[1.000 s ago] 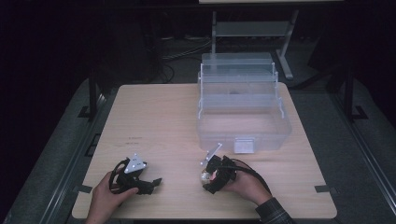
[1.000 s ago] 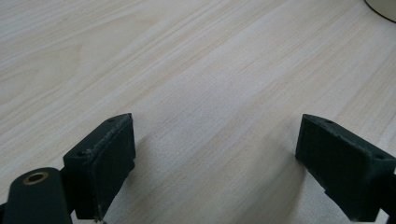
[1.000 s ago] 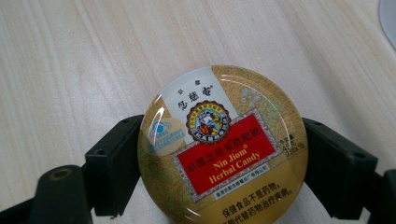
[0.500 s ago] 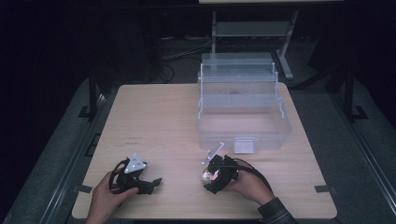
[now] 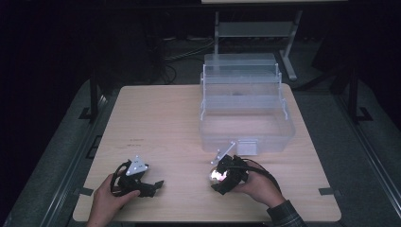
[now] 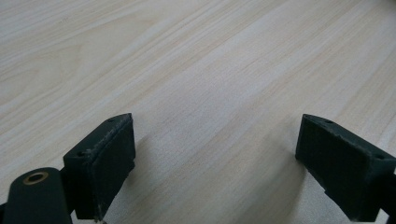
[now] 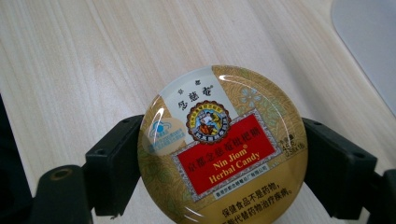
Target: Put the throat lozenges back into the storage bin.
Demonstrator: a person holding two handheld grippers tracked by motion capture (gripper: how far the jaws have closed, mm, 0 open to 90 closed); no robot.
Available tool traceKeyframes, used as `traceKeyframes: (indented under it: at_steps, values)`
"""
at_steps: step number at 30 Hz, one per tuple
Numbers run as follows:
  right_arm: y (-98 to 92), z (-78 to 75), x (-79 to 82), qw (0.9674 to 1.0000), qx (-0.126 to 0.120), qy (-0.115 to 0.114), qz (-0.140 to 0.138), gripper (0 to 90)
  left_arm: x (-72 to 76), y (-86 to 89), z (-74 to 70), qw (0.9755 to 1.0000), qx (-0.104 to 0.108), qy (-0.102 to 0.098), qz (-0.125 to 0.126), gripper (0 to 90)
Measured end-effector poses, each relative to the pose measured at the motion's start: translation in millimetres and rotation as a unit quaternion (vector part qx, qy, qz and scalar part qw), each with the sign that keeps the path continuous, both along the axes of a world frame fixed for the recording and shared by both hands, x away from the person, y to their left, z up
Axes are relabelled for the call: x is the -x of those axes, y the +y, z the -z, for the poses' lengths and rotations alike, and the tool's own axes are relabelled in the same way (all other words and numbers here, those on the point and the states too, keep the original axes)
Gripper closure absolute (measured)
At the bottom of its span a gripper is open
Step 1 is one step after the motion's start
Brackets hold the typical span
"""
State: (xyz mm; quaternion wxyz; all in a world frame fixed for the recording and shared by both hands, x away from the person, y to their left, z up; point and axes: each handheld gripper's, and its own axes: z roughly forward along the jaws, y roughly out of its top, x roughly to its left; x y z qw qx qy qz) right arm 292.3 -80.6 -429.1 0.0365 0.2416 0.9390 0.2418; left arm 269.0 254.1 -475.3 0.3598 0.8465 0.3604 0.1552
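Observation:
A round gold candy tin (image 7: 223, 151) with a red label sits between the two black jaws of my right gripper (image 7: 222, 172), which press on its rim from both sides. From above the tin (image 5: 217, 175) shows as a shiny disc at the front of the right gripper (image 5: 221, 177), just above the wooden table (image 5: 165, 118). My left gripper (image 5: 151, 185) rests low at the table's front left. Its jaws stand wide apart over bare wood, with nothing between its fingertips (image 6: 105, 163).
A clear plastic toolbox (image 5: 243, 106) with stepped trays stands open at the back right of the table, its latch (image 5: 248, 146) just behind my right hand. A corner of the toolbox (image 7: 369, 42) lies at the upper right in the right gripper view.
The right hand has shifted slightly with the tin, which now catches the light more. The left hand has kept still.

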Motion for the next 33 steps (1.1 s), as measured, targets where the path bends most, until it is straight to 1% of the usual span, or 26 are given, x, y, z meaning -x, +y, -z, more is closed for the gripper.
traceKeyframes:
  at_steps: [8, 12, 15, 18, 22, 27, 28, 29, 32, 33]
  values:
    - [-10.6, -3.4, 2.3, 0.9999, -0.002, 0.001, 0.01, 19.6, 0.0, 0.0, 0.0, 1.0, 0.0, 0.0, 0.0, 11.2]
    - [-20.3, -6.2, 2.6, 0.9998, -0.003, -0.001, 0.021, 19.6, 0.0, 0.0, 0.0, 1.0, 0.0, 0.0, 0.0, 11.2]
    - [-24.3, -7.6, 2.8, 0.9997, -0.002, -0.003, 0.024, 19.6, 0.0, 0.0, 0.0, 1.0, 0.0, 0.0, 0.0, 11.2]
    - [-31.9, -9.8, 3.1, 0.9994, -0.005, -0.004, 0.035, 19.6, 0.0, 0.0, 0.0, 1.0, 0.0, 0.0, 0.0, 11.2]
    - [-37.6, -11.5, 3.3, 0.9992, -0.006, -0.004, 0.04, 19.6, 0.0, 0.0, 0.0, 1.0, 0.0, 0.0, 0.0, 11.2]
    - [-51.0, -14.6, 4.2, 0.9985, -0.005, -0.006, 0.055, 19.6, 0.0, 0.0, 0.0, 1.0, 0.0, 0.0, 0.0, 11.2]
    - [-51.0, -14.6, 4.2, 0.9985, -0.005, -0.006, 0.055, 19.6, 0.0, 0.0, 0.0, 1.0, 0.0, 0.0, 0.0, 11.2]
    - [-55.8, -15.5, 4.6, 0.998, -0.006, -0.004, 0.062, 19.6, 0.0, 0.0, 0.0, 1.0, 0.0, 0.0, 0.0, 11.2]
    - [-63.6, -16.8, 4.7, 0.9974, -0.008, -0.005, 0.071, 19.6, 0.0, 0.0, 0.0, 1.0, 0.0, 0.0, 0.0, 11.2]
    - [-63.6, -16.8, 4.7, 0.9974, -0.008, -0.005, 0.071, 19.6, 0.0, 0.0, 0.0, 1.0, 0.0, 0.0, 0.0, 11.2]
